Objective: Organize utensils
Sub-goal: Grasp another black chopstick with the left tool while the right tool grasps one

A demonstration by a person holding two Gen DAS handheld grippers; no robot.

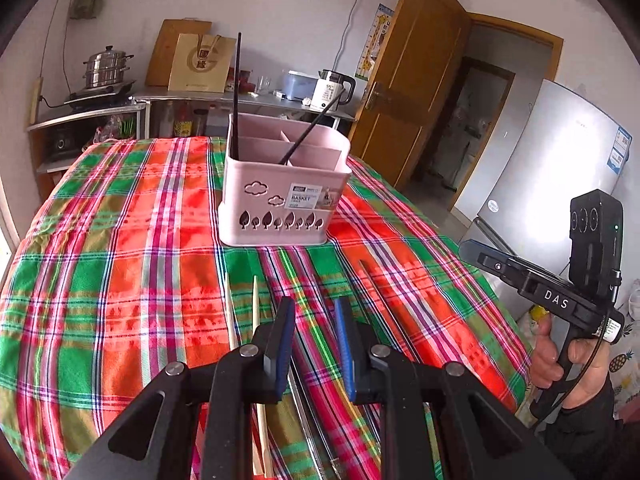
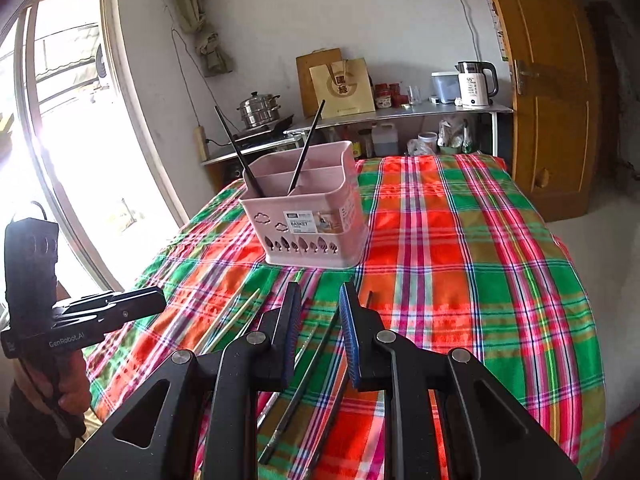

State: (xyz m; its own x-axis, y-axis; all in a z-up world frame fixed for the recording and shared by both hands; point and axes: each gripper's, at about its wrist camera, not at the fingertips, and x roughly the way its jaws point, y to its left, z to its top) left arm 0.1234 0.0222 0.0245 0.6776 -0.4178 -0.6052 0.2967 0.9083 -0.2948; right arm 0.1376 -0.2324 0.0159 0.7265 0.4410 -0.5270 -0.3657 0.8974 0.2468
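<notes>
A pink utensil basket (image 1: 280, 196) with compartments stands on the plaid tablecloth (image 1: 120, 260); it also shows in the right wrist view (image 2: 308, 220). Two black chopsticks (image 1: 237, 92) lean in it. Two pale wooden chopsticks (image 1: 256, 312) lie on the cloth in front of it, beside metal chopsticks (image 1: 308, 412) and a dark chopstick (image 1: 380, 292). My left gripper (image 1: 314, 316) is open and empty above them. My right gripper (image 2: 320, 304) is open and empty over dark and metal chopsticks (image 2: 316, 356). The wooden pair (image 2: 232, 316) lies to its left.
A steel counter (image 1: 240, 100) behind the table holds a steamer pot (image 1: 106, 68), a paper bag (image 1: 200, 64) and a kettle (image 1: 332, 90). A wooden door (image 1: 408, 92) and a fridge (image 1: 560, 168) stand to the right, a window (image 2: 68, 120) to the left.
</notes>
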